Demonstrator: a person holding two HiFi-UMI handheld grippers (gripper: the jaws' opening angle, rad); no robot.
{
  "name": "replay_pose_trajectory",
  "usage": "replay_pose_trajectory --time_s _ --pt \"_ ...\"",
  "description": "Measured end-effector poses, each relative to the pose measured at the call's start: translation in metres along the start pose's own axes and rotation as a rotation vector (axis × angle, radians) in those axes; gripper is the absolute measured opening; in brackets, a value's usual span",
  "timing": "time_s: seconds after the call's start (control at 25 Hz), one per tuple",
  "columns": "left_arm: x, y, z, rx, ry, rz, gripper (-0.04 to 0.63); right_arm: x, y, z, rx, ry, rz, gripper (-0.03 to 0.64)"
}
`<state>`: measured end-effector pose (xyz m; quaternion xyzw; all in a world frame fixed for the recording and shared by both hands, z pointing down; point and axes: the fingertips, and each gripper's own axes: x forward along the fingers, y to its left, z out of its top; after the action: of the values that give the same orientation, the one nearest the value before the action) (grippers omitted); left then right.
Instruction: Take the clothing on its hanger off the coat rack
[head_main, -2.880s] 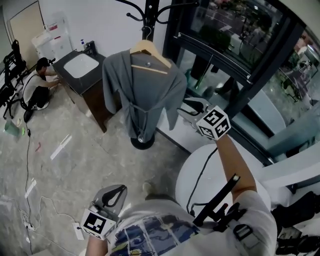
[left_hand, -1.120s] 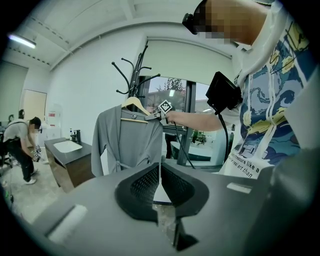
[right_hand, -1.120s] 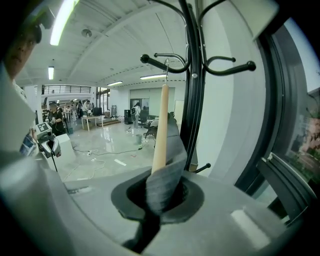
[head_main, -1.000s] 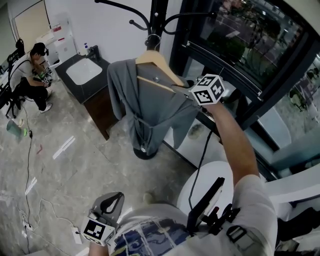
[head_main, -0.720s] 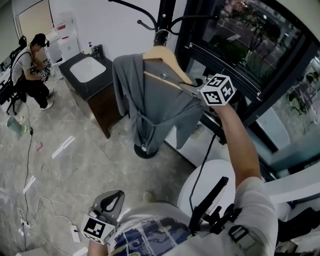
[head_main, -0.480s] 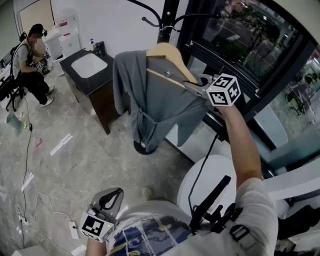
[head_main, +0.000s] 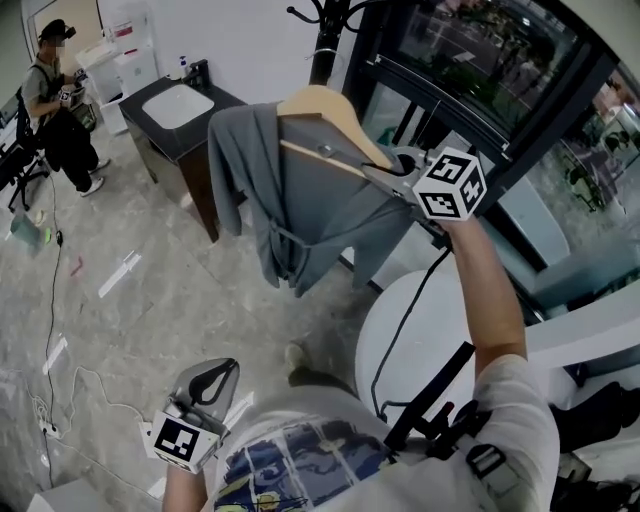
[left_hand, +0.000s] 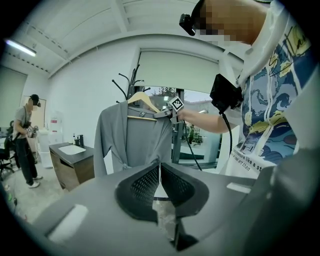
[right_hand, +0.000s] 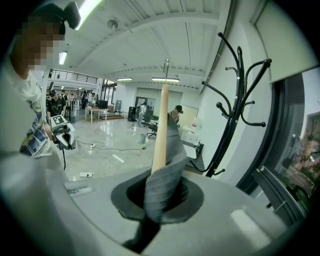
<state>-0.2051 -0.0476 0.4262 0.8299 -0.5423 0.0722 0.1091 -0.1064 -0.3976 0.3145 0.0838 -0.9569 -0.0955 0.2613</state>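
A grey robe-like garment (head_main: 300, 200) hangs on a wooden hanger (head_main: 325, 103). My right gripper (head_main: 395, 170) is shut on the hanger's right shoulder, with grey cloth pinched in between. In the right gripper view the hanger (right_hand: 161, 130) and cloth (right_hand: 167, 175) rise straight out of the jaws. Its hook hangs in free air, apart from the black coat rack (right_hand: 235, 100). The rack's pole (head_main: 325, 30) stands behind the hanger. My left gripper (head_main: 205, 385) hangs low by my hip, shut and empty, and in its own view it faces the garment (left_hand: 132, 140).
A dark cabinet with a white sink (head_main: 180, 105) stands left of the rack. A person (head_main: 55, 60) stands at the far left. Cables (head_main: 55, 300) trail over the marble floor. A dark-framed glass wall (head_main: 470, 90) runs on the right, with a white round surface (head_main: 420, 330) under my right arm.
My right gripper has drawn the hanger and garment away from the rack, toward me. The garment's hem now swings free of the rack's foot. The person at the left has stood up.
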Motion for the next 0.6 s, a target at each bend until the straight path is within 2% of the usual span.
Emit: replay_pose_trajectory --time_s 0.6 --pt "-0.045 -0.047 -0.016 0.020 0.010 -0.064 0.018 -0.048 0.146 -0.010 -0.015 -0.029 0.066 0.008"
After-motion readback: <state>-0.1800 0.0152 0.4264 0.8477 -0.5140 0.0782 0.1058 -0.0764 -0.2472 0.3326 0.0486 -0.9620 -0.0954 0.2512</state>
